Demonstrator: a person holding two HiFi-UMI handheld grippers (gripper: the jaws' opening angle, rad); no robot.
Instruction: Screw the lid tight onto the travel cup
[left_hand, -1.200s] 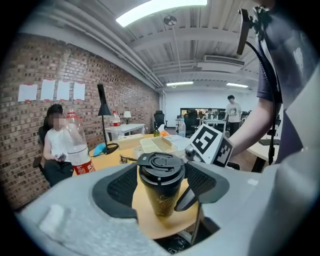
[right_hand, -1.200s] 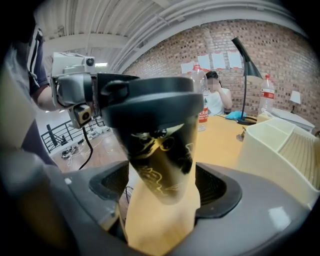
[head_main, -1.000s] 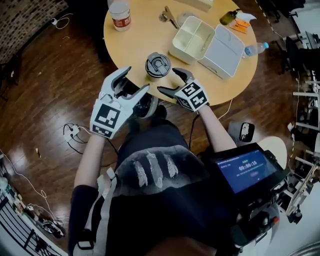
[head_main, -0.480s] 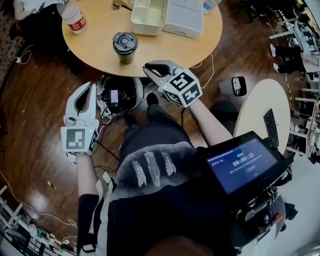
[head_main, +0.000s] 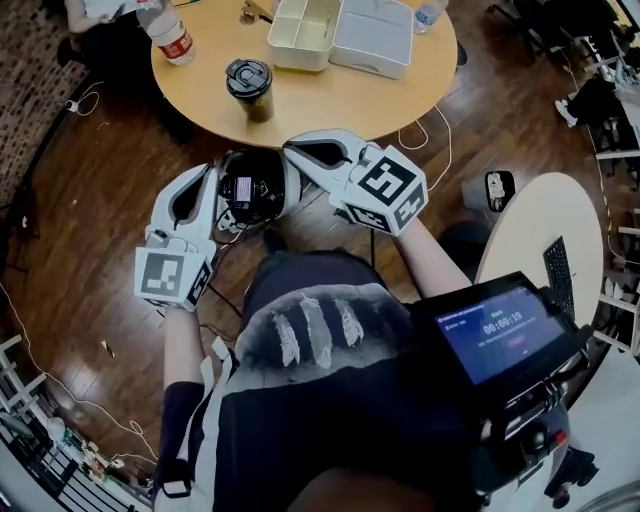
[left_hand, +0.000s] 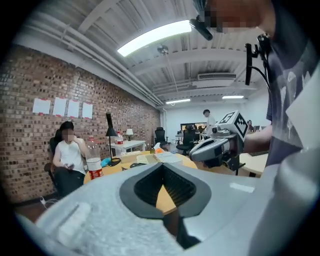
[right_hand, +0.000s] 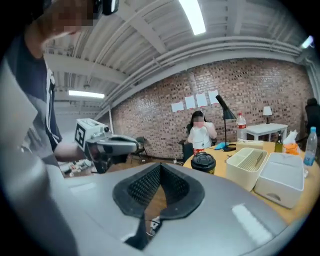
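Observation:
The travel cup (head_main: 249, 87), tan with a black lid on it, stands upright near the front edge of the round wooden table (head_main: 330, 95); the right gripper view shows the cup (right_hand: 203, 163) too. My left gripper (head_main: 206, 174) hangs over the floor, short of the table and below-left of the cup. My right gripper (head_main: 296, 150) is off the table's front edge, pointing left. The jaws of both have just been closing and now meet with nothing between them, in the left gripper (left_hand: 161, 170) view and the right gripper (right_hand: 159, 168) view alike. Neither touches the cup.
On the table are a white divided box (head_main: 300, 28), its lid (head_main: 372, 35) and a red-labelled bottle (head_main: 170, 36). A black round device (head_main: 250, 186) with cables lies on the floor under the grippers. A second table (head_main: 545, 235) is at right. A person (right_hand: 201, 134) sits beyond the table.
Both grippers have pulled back from the cup, off the table and toward my body. Their jaws went from wide open to shut. The cup stays on the table.

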